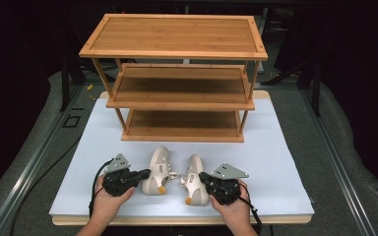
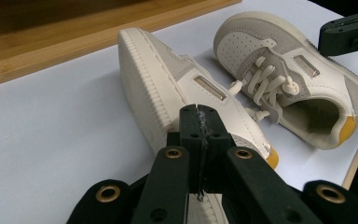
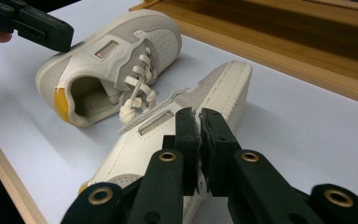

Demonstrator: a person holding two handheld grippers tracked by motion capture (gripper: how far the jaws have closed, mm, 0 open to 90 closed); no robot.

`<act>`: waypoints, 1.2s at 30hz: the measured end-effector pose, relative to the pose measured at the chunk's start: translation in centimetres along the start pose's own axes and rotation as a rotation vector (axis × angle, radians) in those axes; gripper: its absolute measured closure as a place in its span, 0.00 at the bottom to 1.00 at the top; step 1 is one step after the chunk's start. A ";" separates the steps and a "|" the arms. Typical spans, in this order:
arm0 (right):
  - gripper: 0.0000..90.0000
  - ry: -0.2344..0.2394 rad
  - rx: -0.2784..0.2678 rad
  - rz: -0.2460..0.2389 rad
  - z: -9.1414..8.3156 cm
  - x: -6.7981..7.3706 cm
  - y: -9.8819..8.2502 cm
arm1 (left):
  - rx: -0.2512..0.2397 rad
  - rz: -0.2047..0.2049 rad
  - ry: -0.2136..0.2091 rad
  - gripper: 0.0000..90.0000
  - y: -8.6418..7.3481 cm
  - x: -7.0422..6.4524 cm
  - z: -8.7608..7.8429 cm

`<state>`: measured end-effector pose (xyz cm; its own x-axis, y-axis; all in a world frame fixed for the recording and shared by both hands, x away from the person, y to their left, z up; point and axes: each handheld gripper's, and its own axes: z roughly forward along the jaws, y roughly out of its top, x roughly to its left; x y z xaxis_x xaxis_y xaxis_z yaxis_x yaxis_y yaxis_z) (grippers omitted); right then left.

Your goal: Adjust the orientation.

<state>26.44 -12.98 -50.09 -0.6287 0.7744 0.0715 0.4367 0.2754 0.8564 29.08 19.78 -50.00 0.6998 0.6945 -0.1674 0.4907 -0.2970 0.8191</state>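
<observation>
Two cream and grey sneakers with orange heel tabs stand side by side on the white tabletop (image 1: pixel 280 162), toes toward the shelf. My left gripper (image 1: pixel 147 172) (image 2: pixel 198 114) is shut, its tips against the outer side of the left sneaker (image 1: pixel 158 169) (image 2: pixel 168 84). My right gripper (image 1: pixel 202 175) (image 3: pixel 199 116) is shut to a thin slit with nothing seen between the pads, and it lies against the outer side of the right sneaker (image 1: pixel 195 186) (image 3: pixel 214 93). Each gripper view also shows the other sneaker with its laces and the other gripper beyond it.
A three-tier bamboo shelf rack (image 1: pixel 177 37) stands at the back of the table, all its boards bare. Its bottom board (image 1: pixel 182 123) lies just beyond the sneakers' toes. The table's wooden front edge (image 1: pixel 177 220) runs under the person's hands.
</observation>
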 end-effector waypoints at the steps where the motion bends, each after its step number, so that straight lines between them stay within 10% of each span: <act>1: 0.95 -0.004 -0.001 0.001 0.0 0.0 0.0 | -0.001 -0.001 0.001 1.00 0.0 0.0 0.0; 36: 0.96 -0.030 0.014 0.061 -0.6 -1.3 -0.2 | 0.003 -0.059 0.043 1.00 -0.6 1.8 -1.0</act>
<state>26.83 -14.39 -50.06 -0.5816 0.8063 0.1077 0.4827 0.2354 0.8436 29.49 21.87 -50.20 0.6467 0.7382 -0.1920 0.5323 -0.2564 0.8068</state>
